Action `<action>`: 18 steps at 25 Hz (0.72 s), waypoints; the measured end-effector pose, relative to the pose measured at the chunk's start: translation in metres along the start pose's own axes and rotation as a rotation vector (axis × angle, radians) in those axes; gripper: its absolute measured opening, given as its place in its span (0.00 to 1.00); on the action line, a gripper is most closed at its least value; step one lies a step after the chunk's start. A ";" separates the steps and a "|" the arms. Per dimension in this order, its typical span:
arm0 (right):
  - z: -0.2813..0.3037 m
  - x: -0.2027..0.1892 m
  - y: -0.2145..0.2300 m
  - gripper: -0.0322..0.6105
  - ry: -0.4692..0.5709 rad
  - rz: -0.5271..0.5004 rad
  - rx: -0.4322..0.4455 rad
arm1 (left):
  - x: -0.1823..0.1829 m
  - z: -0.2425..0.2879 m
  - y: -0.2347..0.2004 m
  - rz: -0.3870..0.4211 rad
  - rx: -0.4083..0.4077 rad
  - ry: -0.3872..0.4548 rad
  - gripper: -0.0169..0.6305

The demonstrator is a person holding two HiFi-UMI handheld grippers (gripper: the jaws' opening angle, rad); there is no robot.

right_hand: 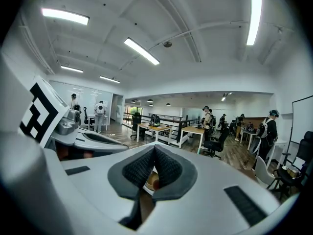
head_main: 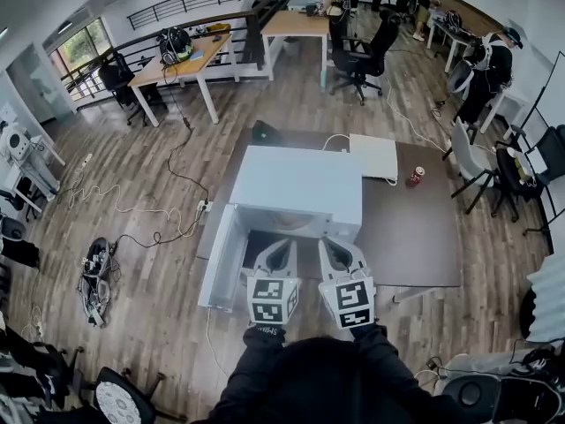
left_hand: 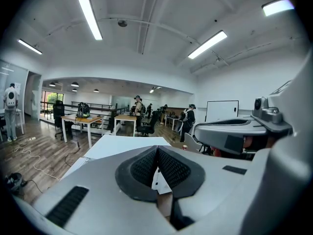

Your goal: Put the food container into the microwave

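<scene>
A: Status of left gripper [head_main: 281, 253]?
B: Held before the open front of the white microwave [head_main: 296, 188], close beside right gripper [head_main: 337, 253]. Pads [left_hand: 142, 168] pressed together tip to tip. Nothing pinched.

A: And on the right side?
B: Same condition: pads closed against each other, nothing clamped. Aimed at the cavity, level with the left unit.

A: Location of the food container [right_hand: 151, 181]?
B: Seen only in part, through the gap below the right pads: a white rim with tan contents, low and beyond the tips, apart from them. Hidden behind both grippers in the head view. Cannot tell whether inside the cavity or at its sill.

A: Position of the microwave door [head_main: 219, 259]?
B: Swung out to the left, clear of the opening.

A: Surroundings?
B: Microwave set on a dark brown table [head_main: 415, 228]. Behind it, a flat white box [head_main: 374, 155] with a cable attached. Near that box on its right, a red soda can [head_main: 415, 177], upright. Wood floor [head_main: 132, 193] all round. Farther off, a desk [head_main: 185, 60], an office chair [head_main: 364, 51] and a person [head_main: 487, 73] standing.
</scene>
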State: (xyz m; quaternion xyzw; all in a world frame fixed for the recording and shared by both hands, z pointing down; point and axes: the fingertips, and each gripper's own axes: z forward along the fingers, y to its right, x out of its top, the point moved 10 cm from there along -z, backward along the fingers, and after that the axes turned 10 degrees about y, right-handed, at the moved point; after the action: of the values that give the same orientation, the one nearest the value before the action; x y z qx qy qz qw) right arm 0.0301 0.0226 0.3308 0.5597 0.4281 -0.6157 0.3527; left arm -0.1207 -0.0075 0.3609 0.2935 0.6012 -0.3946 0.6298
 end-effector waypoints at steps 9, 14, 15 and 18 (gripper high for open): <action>-0.001 -0.005 0.009 0.09 -0.008 0.006 -0.008 | -0.005 0.008 0.005 -0.008 0.003 -0.013 0.08; -0.004 -0.008 0.015 0.09 -0.016 0.001 -0.017 | -0.008 0.013 0.010 -0.011 -0.006 -0.018 0.08; -0.004 -0.009 0.016 0.09 -0.017 0.000 -0.019 | -0.009 0.014 0.011 -0.011 -0.008 -0.018 0.08; -0.004 -0.009 0.019 0.09 -0.018 -0.002 -0.023 | -0.008 0.018 0.013 -0.011 -0.012 -0.018 0.08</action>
State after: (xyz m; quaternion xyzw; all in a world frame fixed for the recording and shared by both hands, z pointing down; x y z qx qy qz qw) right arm 0.0498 0.0184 0.3375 0.5494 0.4326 -0.6162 0.3623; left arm -0.1005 -0.0145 0.3699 0.2827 0.5997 -0.3969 0.6348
